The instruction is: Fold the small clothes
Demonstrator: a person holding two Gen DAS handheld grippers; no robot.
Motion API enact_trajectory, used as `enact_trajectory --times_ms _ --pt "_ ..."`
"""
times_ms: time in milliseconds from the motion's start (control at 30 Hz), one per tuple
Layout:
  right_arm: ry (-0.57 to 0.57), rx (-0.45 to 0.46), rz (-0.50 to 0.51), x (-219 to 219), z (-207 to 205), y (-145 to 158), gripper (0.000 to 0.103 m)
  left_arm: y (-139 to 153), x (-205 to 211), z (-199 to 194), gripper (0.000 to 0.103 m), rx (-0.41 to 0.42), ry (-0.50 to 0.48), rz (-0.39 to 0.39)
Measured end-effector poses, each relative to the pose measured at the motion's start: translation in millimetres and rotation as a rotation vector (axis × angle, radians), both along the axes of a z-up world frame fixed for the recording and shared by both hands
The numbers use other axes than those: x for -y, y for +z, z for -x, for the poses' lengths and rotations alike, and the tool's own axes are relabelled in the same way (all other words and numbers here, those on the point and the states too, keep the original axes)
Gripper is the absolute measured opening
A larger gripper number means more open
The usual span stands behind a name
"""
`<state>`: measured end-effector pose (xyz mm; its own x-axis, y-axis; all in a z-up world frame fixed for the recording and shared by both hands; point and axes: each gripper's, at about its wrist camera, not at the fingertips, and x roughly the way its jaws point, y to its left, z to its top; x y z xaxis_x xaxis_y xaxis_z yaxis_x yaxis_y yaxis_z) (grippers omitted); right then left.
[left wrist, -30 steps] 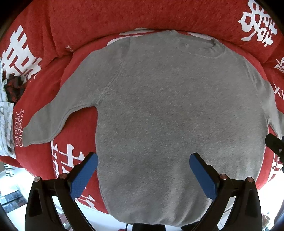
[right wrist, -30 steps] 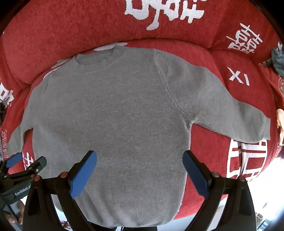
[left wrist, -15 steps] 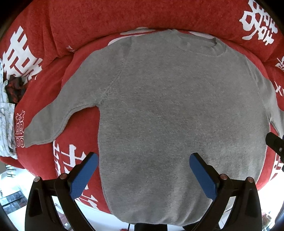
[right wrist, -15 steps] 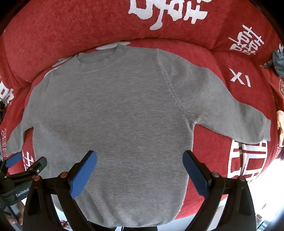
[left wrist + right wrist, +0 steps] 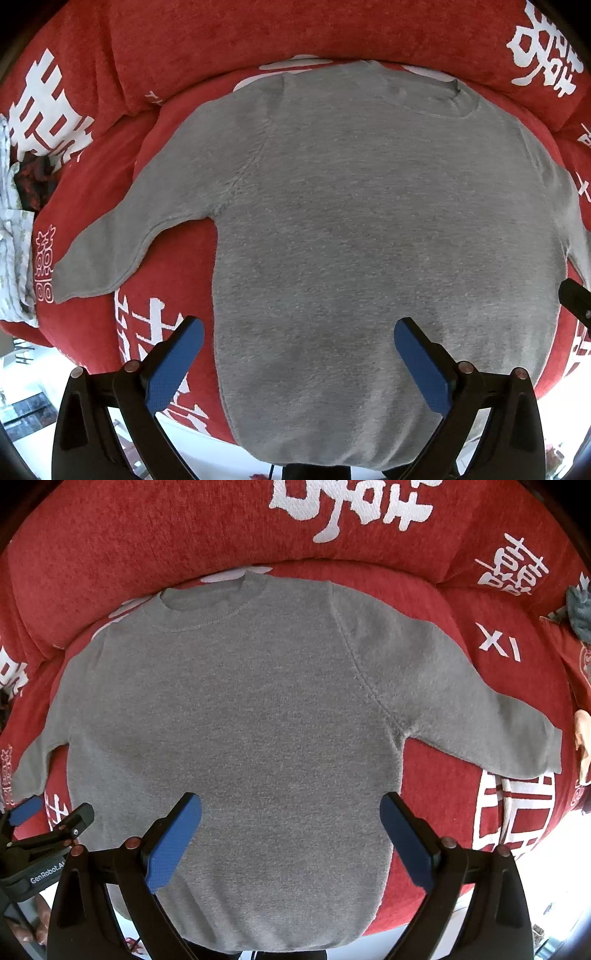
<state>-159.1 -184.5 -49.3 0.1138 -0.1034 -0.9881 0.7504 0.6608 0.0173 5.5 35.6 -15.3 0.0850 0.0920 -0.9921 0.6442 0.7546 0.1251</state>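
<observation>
A small grey long-sleeved sweater (image 5: 369,221) lies flat, face up, on a red sofa seat, collar at the far side and hem at the near edge. It also shows in the right wrist view (image 5: 240,720). Both sleeves are spread out: one to the left (image 5: 122,236), one to the right (image 5: 491,723). My left gripper (image 5: 299,354) is open and empty above the lower left body. My right gripper (image 5: 291,830) is open and empty above the lower right body. The left gripper's fingers (image 5: 48,823) show at the left edge of the right wrist view.
The red sofa cover (image 5: 258,33) with white characters has a raised backrest behind the sweater. Patterned clothes (image 5: 14,236) lie at the far left. A grey-blue item (image 5: 580,609) lies at the far right. Bright floor (image 5: 554,867) shows beyond the seat's front edge.
Both views have shifted slightly; the sweater sits a little lower and to the right in each frame. The sweater itself has not moved. Both grippers stay open.
</observation>
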Motion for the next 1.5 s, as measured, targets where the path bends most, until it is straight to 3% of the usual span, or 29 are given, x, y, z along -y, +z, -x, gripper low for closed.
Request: enact_trajectory --times_ms 1133,1367,1500 --pt "0.007 0.006 0.002 -9 -8 0 0.097 -9 -11 -9 0.103 -0.027 0.009 0.028" --pt "0.04 0.04 0.006 -19 -17 4 0.097 -12 -22 -14 0.103 -0.088 0.045 0.094" --pt "0.077 0.037 0.007 -29 -27 3 0.097 -11 -36 -23 0.103 -0.05 0.061 0.085"
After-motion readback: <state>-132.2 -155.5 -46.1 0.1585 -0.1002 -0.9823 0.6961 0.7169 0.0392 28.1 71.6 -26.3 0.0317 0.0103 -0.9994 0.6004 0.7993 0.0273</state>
